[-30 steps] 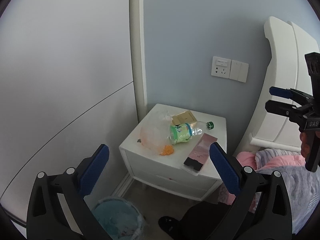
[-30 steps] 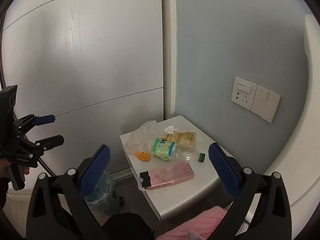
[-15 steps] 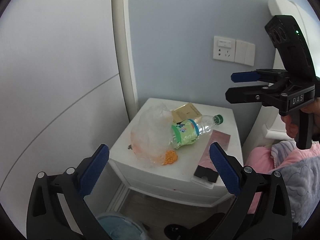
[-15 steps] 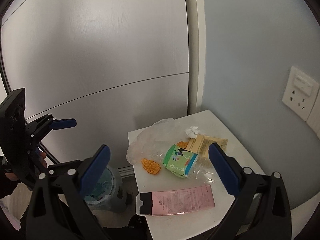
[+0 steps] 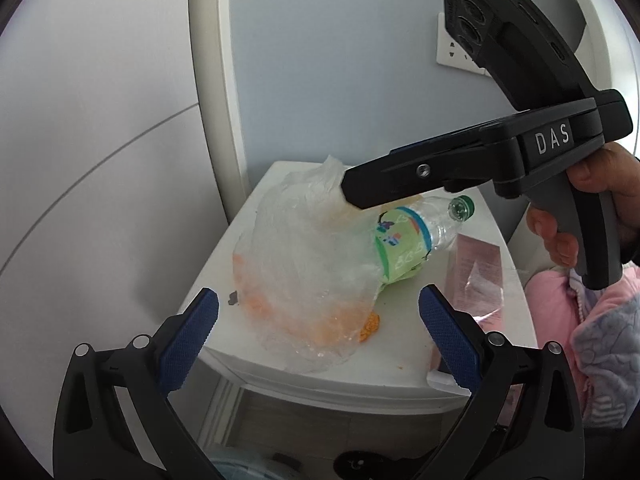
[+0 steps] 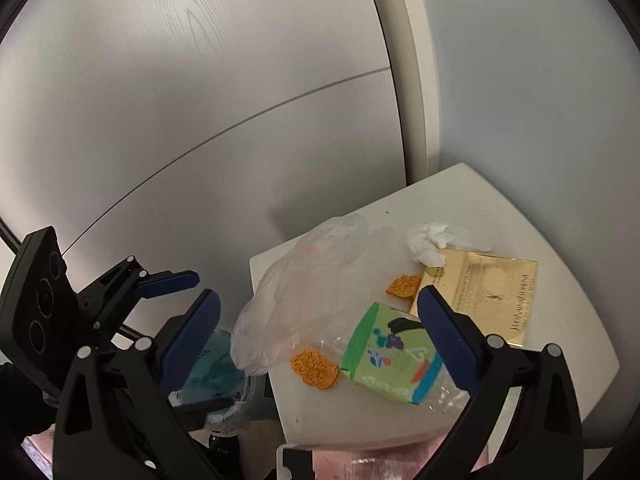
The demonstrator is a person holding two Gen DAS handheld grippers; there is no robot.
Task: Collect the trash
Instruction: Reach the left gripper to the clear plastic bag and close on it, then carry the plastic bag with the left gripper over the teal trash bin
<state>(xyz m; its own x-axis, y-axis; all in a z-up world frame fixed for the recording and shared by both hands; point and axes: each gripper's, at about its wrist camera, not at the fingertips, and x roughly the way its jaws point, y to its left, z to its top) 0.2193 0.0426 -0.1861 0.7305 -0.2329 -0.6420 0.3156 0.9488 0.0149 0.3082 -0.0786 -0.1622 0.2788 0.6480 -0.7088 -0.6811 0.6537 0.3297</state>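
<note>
A white nightstand (image 5: 224,276) holds trash: a crumpled clear plastic bag (image 5: 304,268), a plastic bottle (image 5: 404,244) with a green label lying on its side, orange crumbs (image 6: 314,368), a white tissue (image 6: 432,240), a gold box (image 6: 488,296) and a pink packet (image 5: 476,272). My left gripper (image 5: 318,322) is open, just in front of the bag. My right gripper (image 6: 320,328) is open above the bag and bottle (image 6: 392,360); in the left wrist view its fingers (image 5: 384,188) reach over the bag's top.
A bin (image 6: 216,372) with a blue liner stands on the floor left of the nightstand. A grey wardrobe panel (image 6: 200,100) is on the left, a blue wall with a socket (image 5: 452,52) behind. Pink and grey bedding (image 5: 592,320) lies on the right.
Both grippers have moved in close to the nightstand. The right gripper has come down over the bag and bottle. Both stay open.
</note>
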